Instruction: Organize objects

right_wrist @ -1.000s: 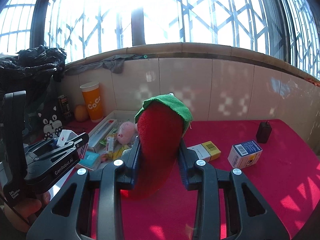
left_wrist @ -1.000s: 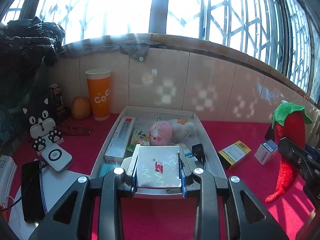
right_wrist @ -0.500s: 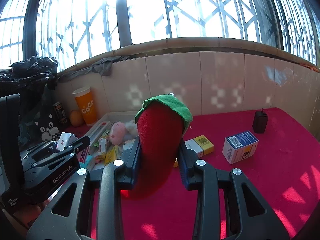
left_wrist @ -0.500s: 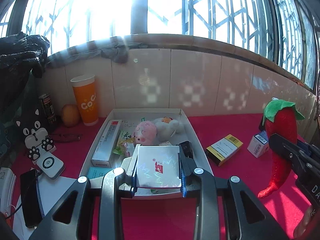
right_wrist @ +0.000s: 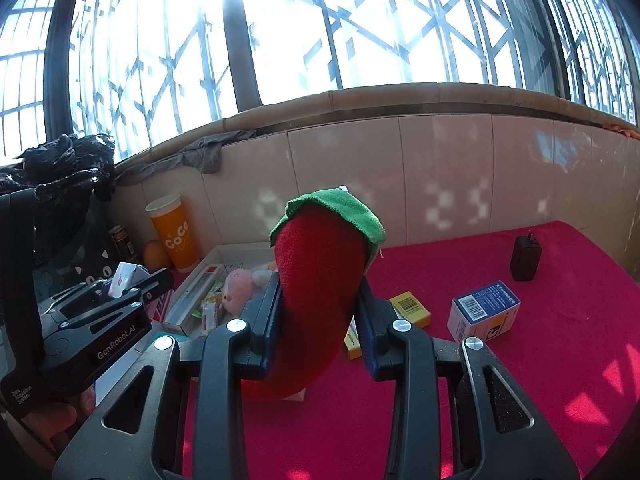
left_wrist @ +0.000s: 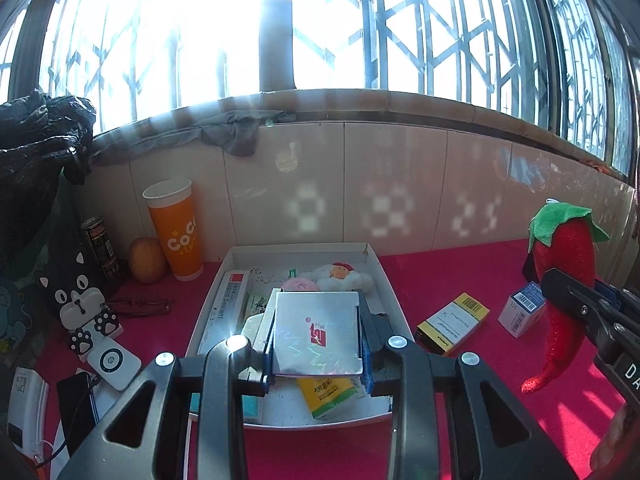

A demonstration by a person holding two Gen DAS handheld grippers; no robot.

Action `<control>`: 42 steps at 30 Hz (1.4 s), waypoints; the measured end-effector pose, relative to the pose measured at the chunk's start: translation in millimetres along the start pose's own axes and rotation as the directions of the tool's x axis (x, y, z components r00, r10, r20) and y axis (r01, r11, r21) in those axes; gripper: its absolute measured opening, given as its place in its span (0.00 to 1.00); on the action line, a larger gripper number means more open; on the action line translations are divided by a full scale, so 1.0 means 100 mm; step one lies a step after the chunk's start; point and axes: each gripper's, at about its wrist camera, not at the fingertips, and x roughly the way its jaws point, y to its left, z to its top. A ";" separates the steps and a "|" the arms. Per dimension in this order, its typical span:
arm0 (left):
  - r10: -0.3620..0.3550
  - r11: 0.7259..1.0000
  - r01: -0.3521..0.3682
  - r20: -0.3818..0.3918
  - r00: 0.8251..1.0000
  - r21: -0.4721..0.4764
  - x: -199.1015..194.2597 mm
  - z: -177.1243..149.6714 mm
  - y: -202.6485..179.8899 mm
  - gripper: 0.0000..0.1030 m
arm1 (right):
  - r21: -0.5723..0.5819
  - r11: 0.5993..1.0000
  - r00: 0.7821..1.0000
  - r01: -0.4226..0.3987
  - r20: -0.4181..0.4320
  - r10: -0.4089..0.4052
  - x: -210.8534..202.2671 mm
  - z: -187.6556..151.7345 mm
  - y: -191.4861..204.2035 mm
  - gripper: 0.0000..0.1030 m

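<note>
A: How far along does the sorting look?

B: About midway, I'd judge. The white tray point(left_wrist: 390, 292) already holds a long sealant box point(left_wrist: 224, 308), a pink plush point(right_wrist: 236, 290), a white plush chick point(left_wrist: 340, 274) and some sachets, with a yellow-green packet point(left_wrist: 328, 394) at its near end.

A: And the two tools?

B: Both are loaded. The left tool point(left_wrist: 318, 330) is closed on a flat silvery packet point(left_wrist: 316, 328) and holds it above the tray's near half, clear of the contents. The right tool point(right_wrist: 318, 312) is clamped around a red plush chilli point(right_wrist: 320, 280) with a green cap, to the right of the tray and off the cloth.

A: So what's left outside the tray?

B: To the right of the tray, a yellow-and-white carton point(left_wrist: 452, 322) lies close by, a blue-and-white box point(right_wrist: 484, 310) farther out, and a black charger point(right_wrist: 526, 258) farthest. Those three, plus the two held things, seem to remain.

A: The surface?

B: It's covered in a red cloth point(right_wrist: 560, 360) with bright sun patches. Left of the tray stand an orange cup point(left_wrist: 176, 232), a dark can point(left_wrist: 98, 246), a round fruit point(left_wrist: 147, 260) and a black cat-shaped stand point(left_wrist: 80, 300), likely not part of the job.

A: And the room?

B: Behind the tray is a pale tiled wall, a ledge with a grey rag point(left_wrist: 236, 138), then tall latticed windows, very glary.
</note>
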 end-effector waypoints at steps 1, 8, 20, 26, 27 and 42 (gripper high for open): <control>0.002 1.000 -0.002 0.004 1.000 -0.001 -0.01 0.03 0.02 0.30 | -0.005 1.000 1.000 -0.005 0.002 0.005 0.00 0.03 0.02 0.32; 0.022 1.000 -0.022 0.009 1.000 -0.018 0.06 0.23 0.16 0.30 | -0.053 0.997 0.998 -0.055 0.015 0.056 0.09 0.27 0.23 0.32; 0.029 0.999 -0.030 -0.014 0.999 -0.033 0.29 0.34 0.41 0.30 | -0.079 0.991 0.994 -0.107 -0.010 0.106 0.35 0.43 0.43 0.32; 0.023 0.999 -0.026 -0.071 0.997 -0.045 0.56 0.37 0.60 0.30 | -0.073 0.990 0.992 -0.118 -0.058 0.114 0.55 0.43 0.49 0.32; 0.009 0.998 -0.014 -0.084 0.996 -0.056 0.60 0.38 0.64 0.30 | -0.072 0.990 0.991 -0.118 -0.066 0.114 0.58 0.43 0.50 0.32; -0.122 0.991 0.103 -0.240 0.963 -0.089 1.34 0.45 0.61 0.30 | -0.026 0.991 0.969 -0.132 -0.212 0.124 1.15 0.38 0.55 0.32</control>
